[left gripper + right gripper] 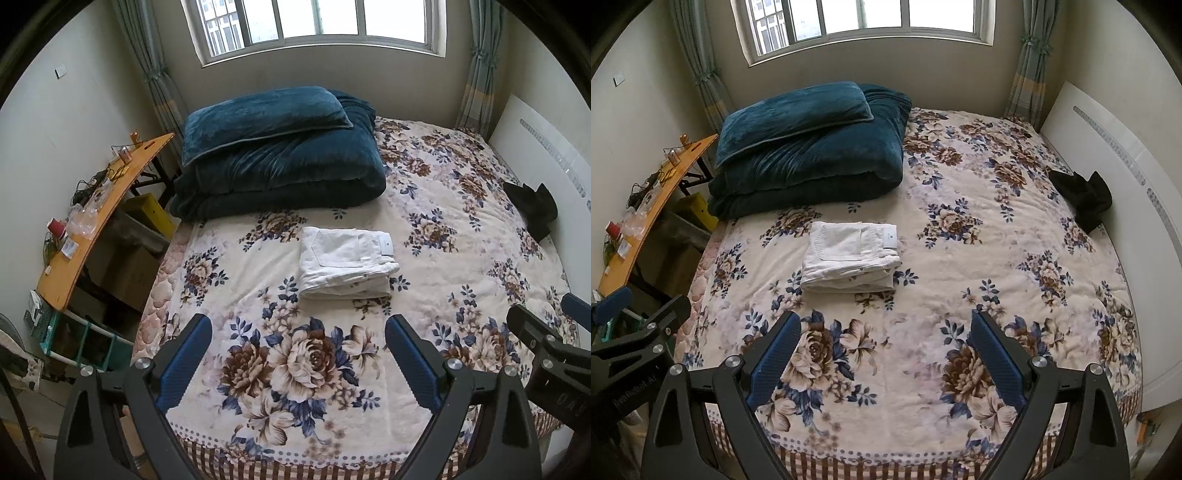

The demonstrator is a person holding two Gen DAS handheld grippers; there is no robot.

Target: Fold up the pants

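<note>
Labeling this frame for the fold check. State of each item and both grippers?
white pants: folded into a compact stack, lying on the bed, untouched
left gripper: open, empty, above the floral blanket
right gripper: open, empty
blue duvet: folded, pillow on top
black garment: crumpled, unfolded

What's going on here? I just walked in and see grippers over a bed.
A person holds two grippers above a floral bedspread. The white pants lie folded in a neat stack mid-bed, touched by neither. The left gripper and right gripper hover open and empty near the bed's foot.
</note>
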